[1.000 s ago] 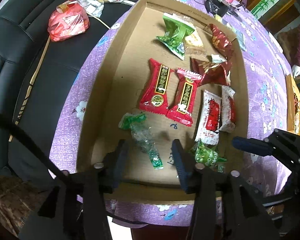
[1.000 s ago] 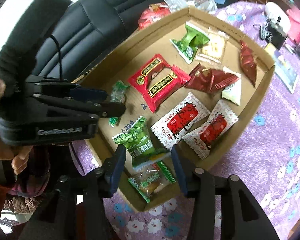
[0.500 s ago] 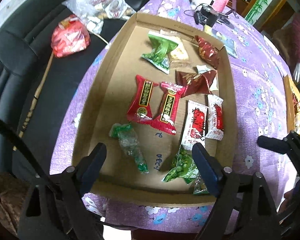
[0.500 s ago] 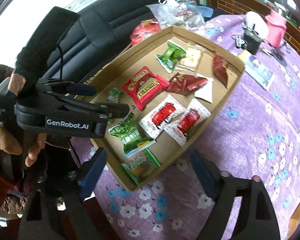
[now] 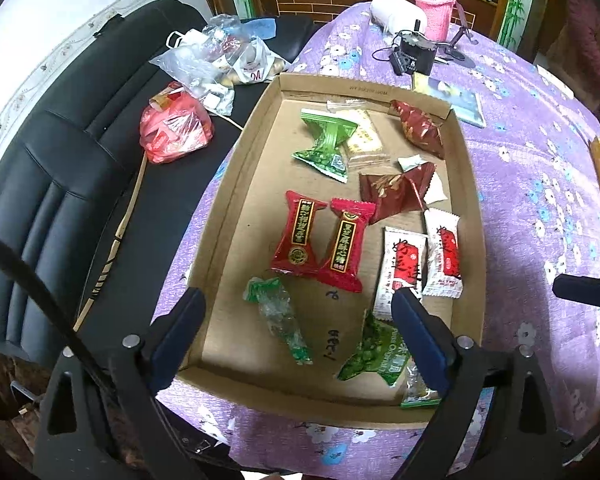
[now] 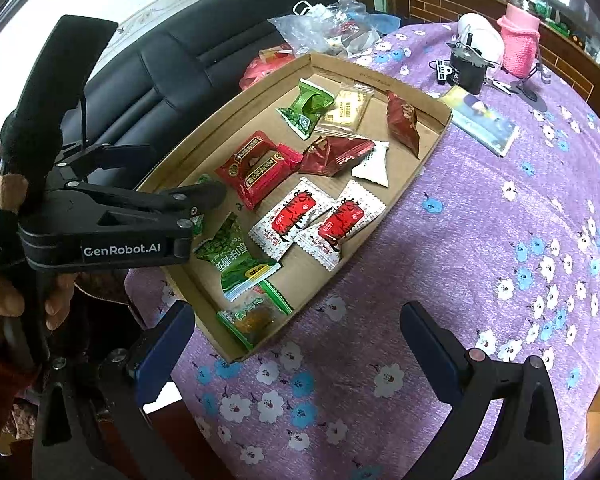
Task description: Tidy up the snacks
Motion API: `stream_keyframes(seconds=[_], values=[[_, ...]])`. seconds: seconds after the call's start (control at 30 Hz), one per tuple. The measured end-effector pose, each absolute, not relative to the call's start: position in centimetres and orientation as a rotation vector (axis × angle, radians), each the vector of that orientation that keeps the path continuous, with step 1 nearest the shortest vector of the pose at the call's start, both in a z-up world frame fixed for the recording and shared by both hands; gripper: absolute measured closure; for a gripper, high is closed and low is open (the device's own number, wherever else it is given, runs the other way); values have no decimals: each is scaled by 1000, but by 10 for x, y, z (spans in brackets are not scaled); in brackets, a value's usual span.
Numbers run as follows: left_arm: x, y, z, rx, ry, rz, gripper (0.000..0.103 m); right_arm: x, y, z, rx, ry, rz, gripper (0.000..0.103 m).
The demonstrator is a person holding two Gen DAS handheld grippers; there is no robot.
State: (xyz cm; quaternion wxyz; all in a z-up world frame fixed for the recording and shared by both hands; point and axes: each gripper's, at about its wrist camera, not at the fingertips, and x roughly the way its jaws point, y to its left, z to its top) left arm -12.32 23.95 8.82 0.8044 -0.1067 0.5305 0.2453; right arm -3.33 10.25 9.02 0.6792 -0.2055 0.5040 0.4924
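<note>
- Left wrist view: your left gripper (image 5: 296, 328) has just been opening and stands wide, holding nothing, above the near end of the cardboard tray (image 5: 220, 216). The snacks (image 5: 316, 240) lie inside the tray.
- Right wrist view: your right gripper (image 6: 296, 344) has also just opened wide and is empty, over the purple tablecloth (image 6: 480, 240) just beside the tray's near corner.

The shallow brown cardboard tray (image 5: 236, 184) looked matt and rough, while the red, green and white snack wrappers (image 5: 300, 240) in it were glossy plastic film. Under it lay a purple flowered cloth table cover (image 6: 480, 240), soft and matt, beside a smooth black leather-look seat (image 5: 60, 184).
</note>
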Motion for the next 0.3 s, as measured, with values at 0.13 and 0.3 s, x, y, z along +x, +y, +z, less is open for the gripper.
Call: stream_keyframes(seconds=[0.13, 0.3], values=[[-122, 235, 88, -214, 1139, 527, 8, -30, 104, 89, -456, 1137, 1096, 1], [-125, 237, 88, -243, 1130, 529, 8, -29, 105, 91, -442, 1131, 1084, 1]])
